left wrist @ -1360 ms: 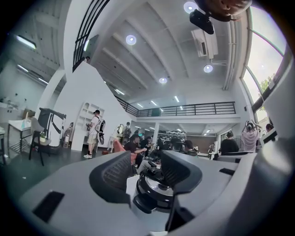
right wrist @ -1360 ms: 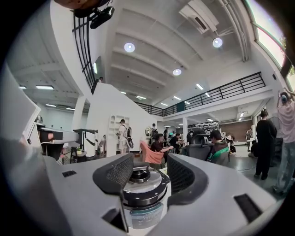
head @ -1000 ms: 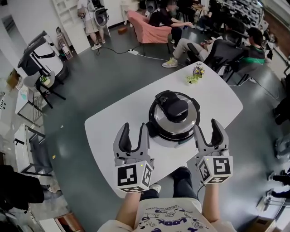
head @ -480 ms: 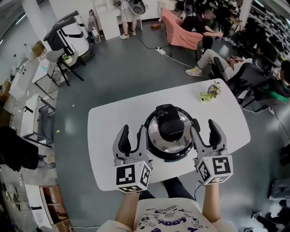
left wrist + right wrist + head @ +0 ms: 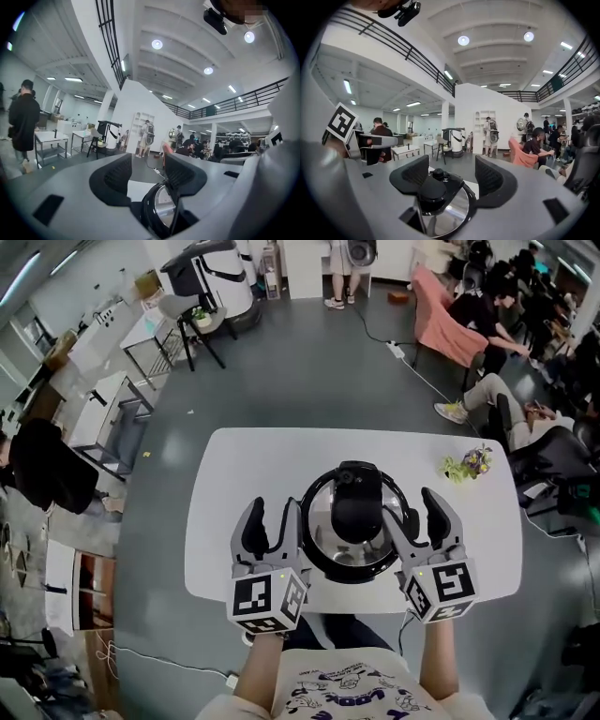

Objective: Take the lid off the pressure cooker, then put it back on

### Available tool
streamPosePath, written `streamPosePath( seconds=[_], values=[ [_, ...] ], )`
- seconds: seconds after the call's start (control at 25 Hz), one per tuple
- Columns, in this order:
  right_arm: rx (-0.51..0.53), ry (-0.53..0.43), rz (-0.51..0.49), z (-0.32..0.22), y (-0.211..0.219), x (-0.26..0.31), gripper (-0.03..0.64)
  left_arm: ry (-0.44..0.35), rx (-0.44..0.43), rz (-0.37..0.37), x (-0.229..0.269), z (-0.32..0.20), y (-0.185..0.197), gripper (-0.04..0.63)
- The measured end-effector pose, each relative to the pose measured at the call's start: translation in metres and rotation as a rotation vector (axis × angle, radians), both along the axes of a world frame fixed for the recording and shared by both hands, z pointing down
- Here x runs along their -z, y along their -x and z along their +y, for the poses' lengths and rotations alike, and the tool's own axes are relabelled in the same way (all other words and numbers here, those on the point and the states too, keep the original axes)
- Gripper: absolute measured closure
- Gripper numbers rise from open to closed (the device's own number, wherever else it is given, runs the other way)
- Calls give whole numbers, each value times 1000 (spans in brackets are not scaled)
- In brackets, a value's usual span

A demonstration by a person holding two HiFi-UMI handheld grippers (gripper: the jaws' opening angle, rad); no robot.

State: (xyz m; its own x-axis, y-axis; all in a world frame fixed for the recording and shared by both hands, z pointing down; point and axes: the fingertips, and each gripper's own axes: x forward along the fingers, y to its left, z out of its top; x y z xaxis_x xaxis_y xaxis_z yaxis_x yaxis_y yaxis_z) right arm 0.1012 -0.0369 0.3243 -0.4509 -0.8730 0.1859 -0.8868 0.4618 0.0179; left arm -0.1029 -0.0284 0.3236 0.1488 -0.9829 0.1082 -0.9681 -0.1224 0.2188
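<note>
Two tools frame the pressure cooker (image 5: 354, 570), one on each side, and neither grips anything. The cooker stands at the middle of the counter (image 5: 234, 474), close to its near edge, with the lid (image 5: 323, 526) seated on it and the lid's black handle (image 5: 357, 512) running from the far rim toward the centre. My left tool (image 5: 272, 514) is over the near edge, just beside the cooker's left side; its jaws stand apart with only open air between the pads, and in the left gripper view the cooker's dark rim and a slice of shiny lid show low down by the inner jaw. My right tool (image 5: 412, 507) sits just beside the cooker's right side. Its jaws have just been opening and are released, the pads pressing on nothing; in the right gripper view the lid and its handle show low in the gap, nearer the inner jaw. Some small flowers (image 5: 467, 465) lie near the counter's far right corner, well apart from the cooker.
</note>
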Motion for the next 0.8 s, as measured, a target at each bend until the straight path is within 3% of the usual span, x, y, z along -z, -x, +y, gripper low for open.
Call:
streamPosePath(
  seconds=[0.2, 0.44, 0.8],
  values=[
    [155, 48, 34, -2, 22, -9, 272, 47, 70, 33, -14, 14, 10, 382],
    [302, 94, 117, 3, 52, -19, 247, 105, 127, 137, -35, 26, 29, 382],
    [453, 185, 247, 2, 87, -34, 232, 187, 114, 294, -70, 10, 45, 382]
  ],
)
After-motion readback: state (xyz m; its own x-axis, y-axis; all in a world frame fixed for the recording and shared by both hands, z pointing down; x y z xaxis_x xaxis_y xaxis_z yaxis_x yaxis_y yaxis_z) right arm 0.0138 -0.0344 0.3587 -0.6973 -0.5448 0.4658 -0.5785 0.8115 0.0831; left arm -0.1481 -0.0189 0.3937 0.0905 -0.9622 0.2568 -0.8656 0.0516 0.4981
